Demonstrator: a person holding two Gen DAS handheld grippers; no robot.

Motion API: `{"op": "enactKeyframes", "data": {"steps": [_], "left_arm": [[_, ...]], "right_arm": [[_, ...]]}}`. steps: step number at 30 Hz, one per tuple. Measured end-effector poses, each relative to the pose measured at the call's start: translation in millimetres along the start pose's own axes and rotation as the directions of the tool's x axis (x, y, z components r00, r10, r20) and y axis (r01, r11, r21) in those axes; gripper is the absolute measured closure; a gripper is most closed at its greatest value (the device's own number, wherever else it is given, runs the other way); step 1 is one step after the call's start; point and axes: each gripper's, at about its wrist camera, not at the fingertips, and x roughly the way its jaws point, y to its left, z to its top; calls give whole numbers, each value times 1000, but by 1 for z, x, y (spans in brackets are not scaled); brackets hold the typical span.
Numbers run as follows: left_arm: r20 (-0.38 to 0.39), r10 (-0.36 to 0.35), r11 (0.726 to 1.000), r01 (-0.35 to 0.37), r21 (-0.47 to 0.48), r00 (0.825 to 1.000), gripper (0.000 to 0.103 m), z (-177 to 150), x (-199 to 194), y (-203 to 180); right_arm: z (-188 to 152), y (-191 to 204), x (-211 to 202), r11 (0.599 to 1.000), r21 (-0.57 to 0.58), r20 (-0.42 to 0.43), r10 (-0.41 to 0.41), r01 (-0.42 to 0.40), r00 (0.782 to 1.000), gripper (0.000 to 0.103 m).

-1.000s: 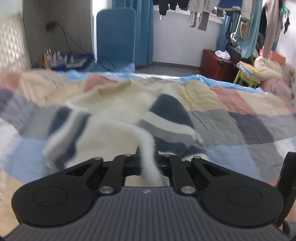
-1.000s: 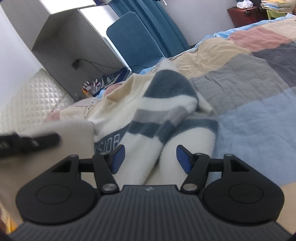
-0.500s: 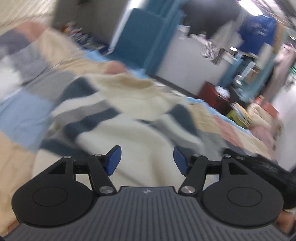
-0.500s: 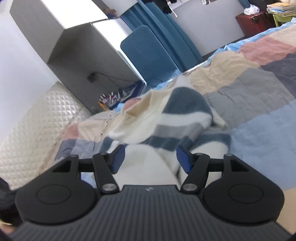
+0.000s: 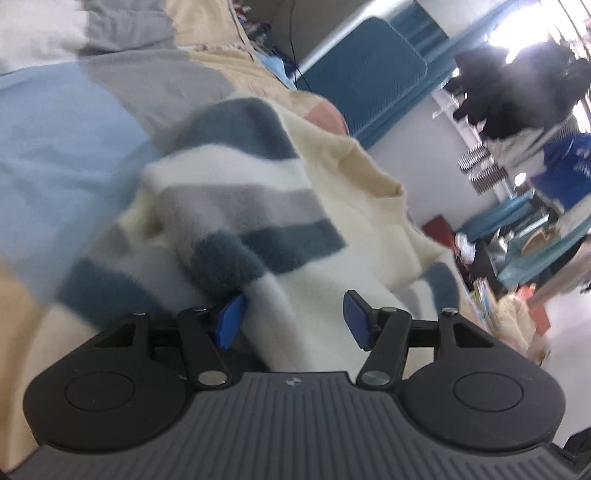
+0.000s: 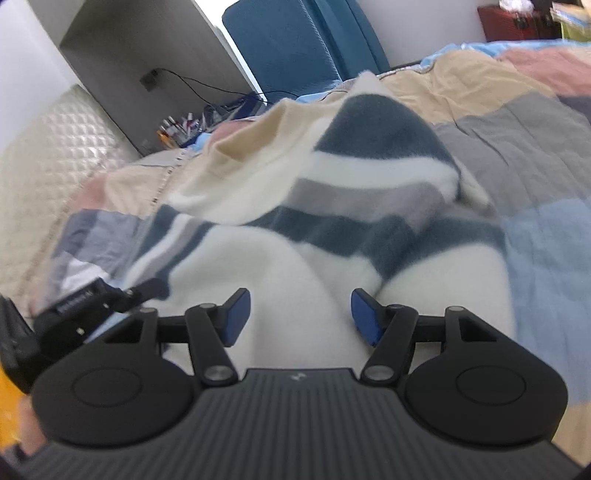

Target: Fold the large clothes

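A fluffy cream sweater (image 5: 240,206) with dark blue and grey stripes lies crumpled on a patchwork bedspread (image 5: 55,140). My left gripper (image 5: 294,319) hovers low over the sweater's cream part. Its jaws are closing, its blue pads stand well apart, and fabric lies under the gap without being pinched. In the right wrist view the same sweater (image 6: 332,206) fills the middle of the bedspread (image 6: 535,147). My right gripper (image 6: 300,315) stands open just above its white lower part and holds nothing. The left gripper (image 6: 85,306) shows at the left edge of that view.
A blue chair (image 6: 295,44) stands behind the bed, with small bottles (image 6: 177,129) and a cable beside it. A quilted headboard (image 6: 48,147) is at the left. Hanging clothes (image 5: 517,92) and a red cabinet (image 6: 517,22) fill the far side of the room.
My left gripper let go of the cream sleeve it was shut on, opened, then swung down and rolled toward the sweater's left side. The right gripper shifted slightly and stayed open.
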Motion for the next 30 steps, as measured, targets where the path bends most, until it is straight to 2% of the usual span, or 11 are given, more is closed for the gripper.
{"op": "enactKeyframes", "data": {"steps": [3,5,8,12,13,15,20,22,25,30], "left_arm": [[-19,52,996,-50,76,998,66,7,8,-6],[-3,52,996,-51,73,999,88,12,7,-3],[53,32,998,-35,53,998,93,22,-3,5],[158,57,996,-67,53,986,94,46,-20,11],[169,80,993,-93,70,982,94,51,-20,12],[164,130,983,-149,103,978,94,58,-14,16],[134,181,964,-203,169,974,92,54,-1,12],[119,187,961,-207,185,975,84,51,-4,9],[106,169,963,-187,196,980,60,42,-19,4],[122,162,960,-185,210,979,57,18,-60,-8]], "right_arm": [[1,2,11,999,-30,-10,-13,13,1000,40],[0,4,16,998,-58,-11,-25,25,1000,40],[2,5,18,998,-63,8,-23,24,1000,39],[6,11,20,996,-92,60,1,5,998,39],[6,13,23,994,-108,58,-5,11,998,39],[6,14,32,991,-127,38,-24,29,999,40],[5,10,48,990,-132,-3,-46,45,999,41],[6,11,48,990,-132,5,-42,42,999,41],[7,10,47,991,-126,7,-34,35,999,41],[6,11,38,990,-132,25,-36,39,999,41]]}}
